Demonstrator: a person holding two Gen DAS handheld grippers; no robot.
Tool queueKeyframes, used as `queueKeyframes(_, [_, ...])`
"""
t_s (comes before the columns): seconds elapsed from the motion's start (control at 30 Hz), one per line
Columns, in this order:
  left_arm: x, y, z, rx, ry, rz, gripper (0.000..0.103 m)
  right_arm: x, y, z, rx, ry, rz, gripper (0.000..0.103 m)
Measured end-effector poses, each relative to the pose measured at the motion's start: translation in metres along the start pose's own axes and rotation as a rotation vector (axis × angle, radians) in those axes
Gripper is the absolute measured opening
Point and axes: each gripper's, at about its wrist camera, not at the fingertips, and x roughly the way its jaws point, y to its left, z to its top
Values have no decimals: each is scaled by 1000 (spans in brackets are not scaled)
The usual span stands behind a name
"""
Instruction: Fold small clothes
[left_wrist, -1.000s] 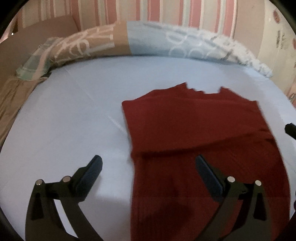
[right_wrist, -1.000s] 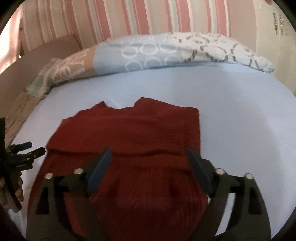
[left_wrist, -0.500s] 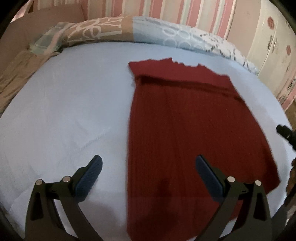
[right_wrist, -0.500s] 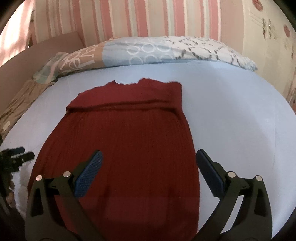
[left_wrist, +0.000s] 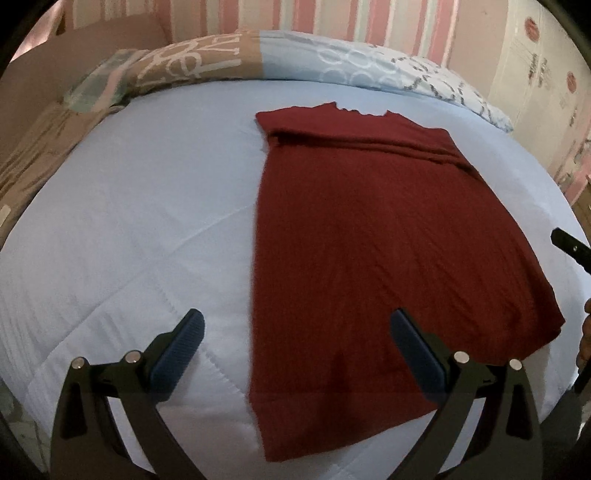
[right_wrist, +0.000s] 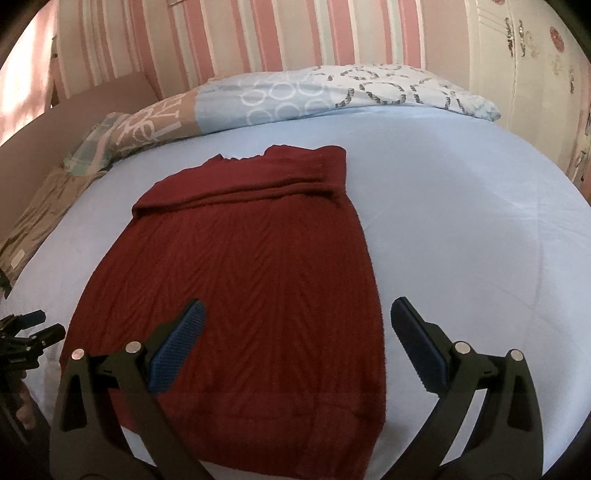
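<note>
A dark red knit garment lies flat on the light blue bed cover, its far end folded over into a band; it also shows in the right wrist view. My left gripper is open and empty, hovering over the garment's near left edge. My right gripper is open and empty, over the garment's near right edge. A tip of the right gripper shows at the right border of the left wrist view, and the left gripper at the left border of the right wrist view.
A patterned rolled duvet lies along the far side of the bed. A brown patterned cloth hangs at the left. A striped pink wall stands behind, and a white cabinet at the right.
Both grippers have pulled back toward the near edge of the bed, away from the folded far band, so the whole garment now shows. Both stay open. The garment has not moved.
</note>
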Motion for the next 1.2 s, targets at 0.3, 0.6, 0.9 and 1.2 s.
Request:
queueKeyframes(0.3, [-2, 1, 5, 2, -5, 44, 101, 3, 17, 9, -75, -25, 19, 100])
queueKeyframes(0.6, [-10, 9, 3, -19, -33, 10, 101, 3, 13, 5, -50, -23, 22, 100])
queueKeyframes(0.9, [-5, 7, -13, 13, -44, -27, 101, -6, 7, -30, -76, 23, -51, 100])
queueKeyframes(1.2, [25, -1, -42, 39, 57, -64, 101, -4, -5, -51, -31, 67, -75, 100])
